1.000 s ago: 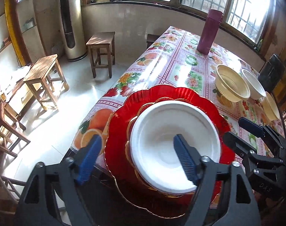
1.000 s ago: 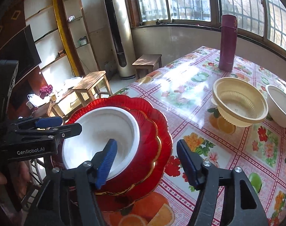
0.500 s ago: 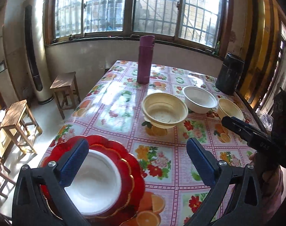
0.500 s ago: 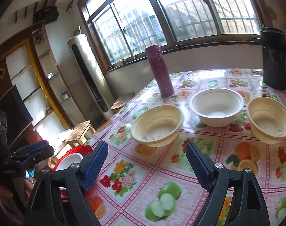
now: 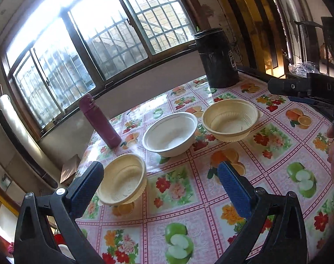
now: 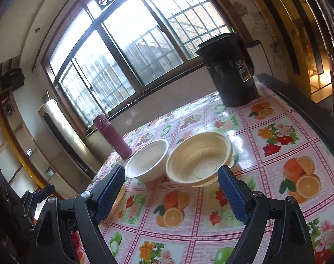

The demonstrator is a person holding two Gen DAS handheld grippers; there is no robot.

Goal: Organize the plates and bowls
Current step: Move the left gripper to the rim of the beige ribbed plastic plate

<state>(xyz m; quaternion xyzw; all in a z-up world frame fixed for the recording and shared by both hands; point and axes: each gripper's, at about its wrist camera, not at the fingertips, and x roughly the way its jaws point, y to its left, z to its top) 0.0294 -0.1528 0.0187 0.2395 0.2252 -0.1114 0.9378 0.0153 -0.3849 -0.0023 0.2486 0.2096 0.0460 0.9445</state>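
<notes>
We are holding the left gripper [image 5: 159,181] and right gripper [image 6: 171,188] wide apart and empty, ready for a rim. Three bowls are sitting separately on the table [image 5: 276,165], so we are probably aiming to nest them: two cream ones [image 5: 123,179] [image 5: 230,120] flanking the white bowl [image 5: 170,133].

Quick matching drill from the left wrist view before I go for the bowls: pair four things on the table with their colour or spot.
Things:
1. flask
2. middle bowl
3. kettle
4. nearest bowl

Descriptions:
a. black, at the far end by the window
b. cream, just past the left gripper's left finger
c. white, between two cream bowls
d. maroon, upright near the table's left edge

Pairs: 1-d, 2-c, 3-a, 4-b
</notes>
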